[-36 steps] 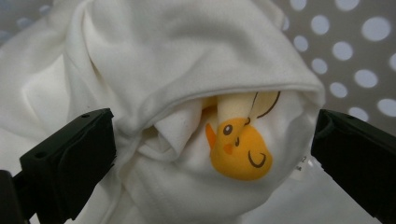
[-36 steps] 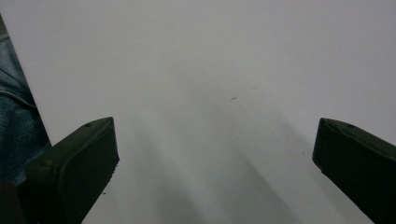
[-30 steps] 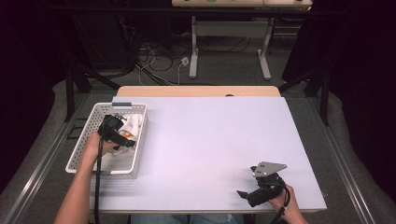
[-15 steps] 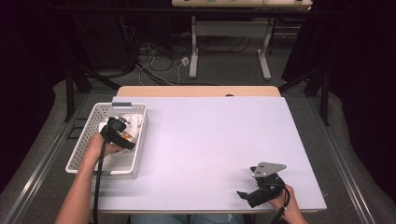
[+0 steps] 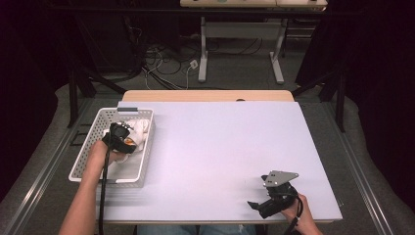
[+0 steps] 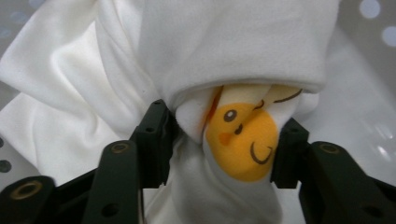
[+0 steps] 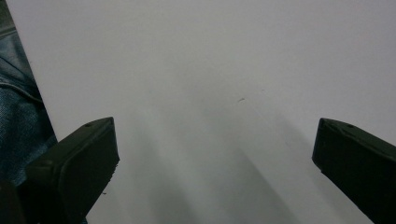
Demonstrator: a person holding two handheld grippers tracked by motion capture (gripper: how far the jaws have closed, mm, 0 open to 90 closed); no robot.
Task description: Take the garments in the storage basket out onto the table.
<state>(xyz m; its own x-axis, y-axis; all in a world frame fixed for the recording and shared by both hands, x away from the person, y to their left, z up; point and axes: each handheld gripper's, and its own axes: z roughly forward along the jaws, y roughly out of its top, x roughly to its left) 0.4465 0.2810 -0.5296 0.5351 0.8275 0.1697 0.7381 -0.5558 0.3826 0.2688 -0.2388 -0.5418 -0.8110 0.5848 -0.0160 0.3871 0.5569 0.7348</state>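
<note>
A white cloth [image 5: 140, 129] with a yellow cartoon face printed on it lies bunched in a white plastic basket [image 5: 84, 164] at the table's left. My left gripper [image 5: 123, 141] reaches down into the basket. In the left gripper view its jaws have just been closing, and they now pinch a fold of the cloth [image 6: 233, 51] around the yellow face [image 6: 240, 140]; the left gripper [image 6: 224, 133] presses on it from both sides. My right gripper [image 5: 258, 207] rests near the table's front right edge, jaws wide apart over bare tabletop, and the right gripper [image 7: 215, 154] holds nothing.
The pale table top [image 5: 220, 142] spreads between the two hands. The basket's walls [image 5: 147, 161] enclose the left gripper. Beyond the table's far edge are cables and a stand's legs [image 5: 203, 58] on the floor. A denim-clad leg [image 7: 16, 107] shows past the table's near edge.
</note>
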